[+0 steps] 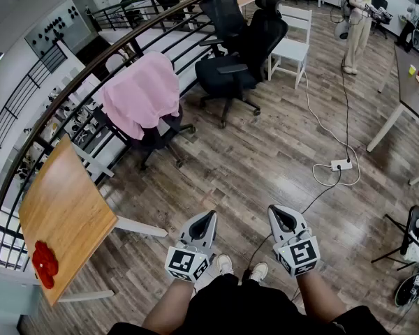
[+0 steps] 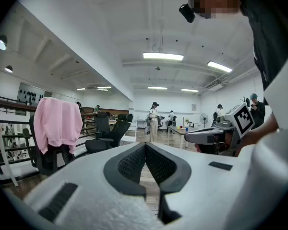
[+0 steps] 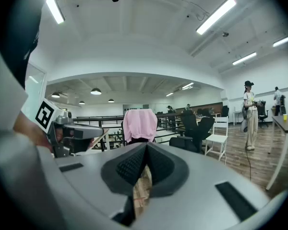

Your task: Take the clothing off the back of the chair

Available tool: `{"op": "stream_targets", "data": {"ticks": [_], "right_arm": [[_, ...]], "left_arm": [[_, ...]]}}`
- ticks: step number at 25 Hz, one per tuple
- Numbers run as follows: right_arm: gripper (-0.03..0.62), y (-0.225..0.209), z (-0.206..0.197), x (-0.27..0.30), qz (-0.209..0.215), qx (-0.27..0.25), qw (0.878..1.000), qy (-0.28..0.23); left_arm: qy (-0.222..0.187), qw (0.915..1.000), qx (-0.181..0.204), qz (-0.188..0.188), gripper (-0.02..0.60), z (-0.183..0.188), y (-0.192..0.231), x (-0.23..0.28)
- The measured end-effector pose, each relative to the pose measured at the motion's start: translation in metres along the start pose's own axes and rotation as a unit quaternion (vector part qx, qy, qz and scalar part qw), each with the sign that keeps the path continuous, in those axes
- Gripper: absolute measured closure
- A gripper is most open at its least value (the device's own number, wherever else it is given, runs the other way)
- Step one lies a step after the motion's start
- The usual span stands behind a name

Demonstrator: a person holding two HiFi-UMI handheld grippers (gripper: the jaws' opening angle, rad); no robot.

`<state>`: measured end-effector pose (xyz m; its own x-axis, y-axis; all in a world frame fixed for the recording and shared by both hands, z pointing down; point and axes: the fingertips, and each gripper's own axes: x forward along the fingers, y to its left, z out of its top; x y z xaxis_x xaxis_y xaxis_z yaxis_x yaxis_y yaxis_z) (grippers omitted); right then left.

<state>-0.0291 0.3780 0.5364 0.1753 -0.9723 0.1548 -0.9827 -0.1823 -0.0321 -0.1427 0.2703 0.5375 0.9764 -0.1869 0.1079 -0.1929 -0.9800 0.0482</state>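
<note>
Pink clothing (image 1: 141, 93) drapes the chair (image 1: 157, 137) back at upper left, so step close before parting your left gripper (image 1: 206, 216) and right gripper (image 1: 281, 213), both closed on nothing.

No words, numbers, brand names or signs can be read in any of the views. The only printed marks are coded patterns and not letters: a black-and-white square marker (image 1: 186, 262) on the cube of the left hand-held gripper (image 1: 208, 216), and a second marker (image 1: 304, 251) of the same kind on the cube of the right hand-held gripper (image 1: 279, 211).
</note>
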Motion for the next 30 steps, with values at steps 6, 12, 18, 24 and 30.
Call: {"op": "stream_targets", "data": {"ticks": [6,12,18,24,30], "right_arm": [[0.592,0.016,-0.001,-0.005,-0.005,0.001,1.0,0.003],[0.592,0.017,-0.004,-0.004,-0.008,0.012,1.0,0.007],[0.591,0.006,0.0,-0.012,-0.013,0.051,0.999,-0.009],[0.591,0.006,0.003,-0.017,-0.003,0.047,0.999,-0.012],[0.591,0.001,0.008,0.006,0.001,0.028,1.0,-0.004]], "left_arm": [[0.001,1.0,-0.008,0.002,0.566,-0.003,0.003,-0.017],[0.006,0.9998,-0.017,0.006,0.566,-0.01,0.006,-0.018],[0.005,0.9998,-0.016,0.004,0.566,-0.006,-0.001,-0.02],[-0.007,0.9998,-0.017,0.012,0.566,0.001,-0.004,-0.024],[0.003,0.9996,-0.025,0.014,0.566,-0.009,0.015,-0.012]]}}
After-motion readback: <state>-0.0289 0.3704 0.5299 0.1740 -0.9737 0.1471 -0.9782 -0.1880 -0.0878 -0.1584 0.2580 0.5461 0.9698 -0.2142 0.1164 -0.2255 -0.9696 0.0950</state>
